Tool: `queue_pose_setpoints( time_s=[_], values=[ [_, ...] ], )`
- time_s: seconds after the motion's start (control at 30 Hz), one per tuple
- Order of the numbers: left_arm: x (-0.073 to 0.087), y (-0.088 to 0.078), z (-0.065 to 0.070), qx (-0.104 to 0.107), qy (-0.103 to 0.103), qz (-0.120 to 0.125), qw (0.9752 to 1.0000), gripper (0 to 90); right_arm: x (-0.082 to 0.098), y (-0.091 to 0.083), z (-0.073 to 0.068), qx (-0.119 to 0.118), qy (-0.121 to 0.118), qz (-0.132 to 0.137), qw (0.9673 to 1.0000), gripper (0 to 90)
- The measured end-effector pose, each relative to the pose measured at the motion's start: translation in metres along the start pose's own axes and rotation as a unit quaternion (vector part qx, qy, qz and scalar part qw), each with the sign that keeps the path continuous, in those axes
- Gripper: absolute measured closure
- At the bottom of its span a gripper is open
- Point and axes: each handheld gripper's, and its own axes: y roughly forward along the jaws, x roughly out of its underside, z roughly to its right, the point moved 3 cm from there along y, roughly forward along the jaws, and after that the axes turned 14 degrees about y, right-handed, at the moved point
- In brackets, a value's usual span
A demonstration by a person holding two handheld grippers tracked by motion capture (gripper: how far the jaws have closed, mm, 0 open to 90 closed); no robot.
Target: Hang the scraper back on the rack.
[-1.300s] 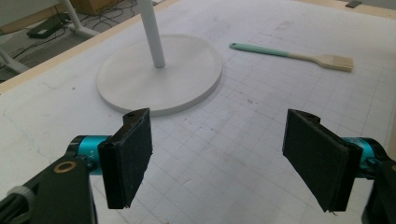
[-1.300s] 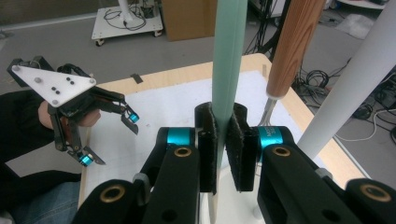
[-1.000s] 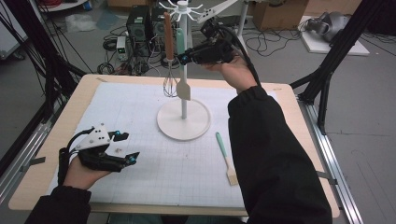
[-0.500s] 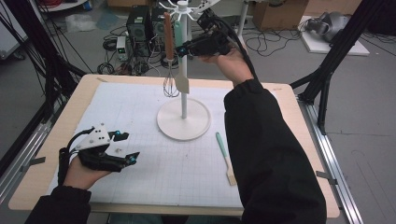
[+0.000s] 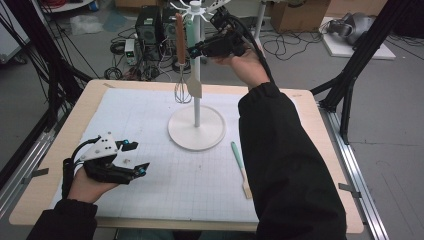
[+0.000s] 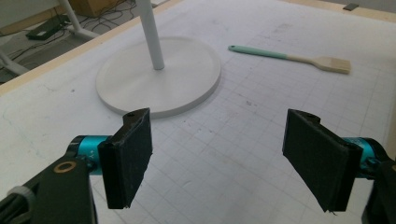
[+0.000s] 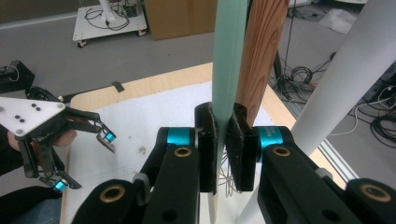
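We read this as the hanging step at the utensil stand, our landmark throughout. The right gripper is raised beside the stand's pole, near its top, and its jaws are clamped on the mint-green handle of a spatula — in the right gripper view the two pads pinch that handle from both sides. Whether the spatula's top end sits on a hook of the stand's crown we cannot tell. If it is seated, the next move calls for loosening the jaws without swinging the utensil against its neighbour; if not, for lifting the handle's end onto a free hook first.

The spatula hangs upright, just beside the pole: a flat mint handle above, a pale cream blade below, clear of the base plate. Just beside it on the stand hangs a whisk with a wooden handle and a wire head.

The left gripper rests low over the mat, well apart from the stand on the near left, its jaws spread with nothing between them. A mint-handled brush lies on the mat near the base plate — we judge it the likely next utensil.
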Motion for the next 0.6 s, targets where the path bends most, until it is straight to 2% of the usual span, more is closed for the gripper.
queue_pose_setpoints(
  time_s=[0.3, 0.6],
  values=[
    [0.0002, -0.0005, 0.0000, -0.001, -0.002, 0.001, 1.0000, 24.6, -0.0001, 0.0027, 0.0046, 0.010, 0.011, -0.004, 0.9999, 83.2],
    [-0.0001, -0.0003, 0.0010, 0.003, -0.002, 0.003, 1.0000, 24.6, 0.0042, 0.0006, 0.0073, 0.020, 0.015, 0.004, 0.9997, 82.0]
  ],
)
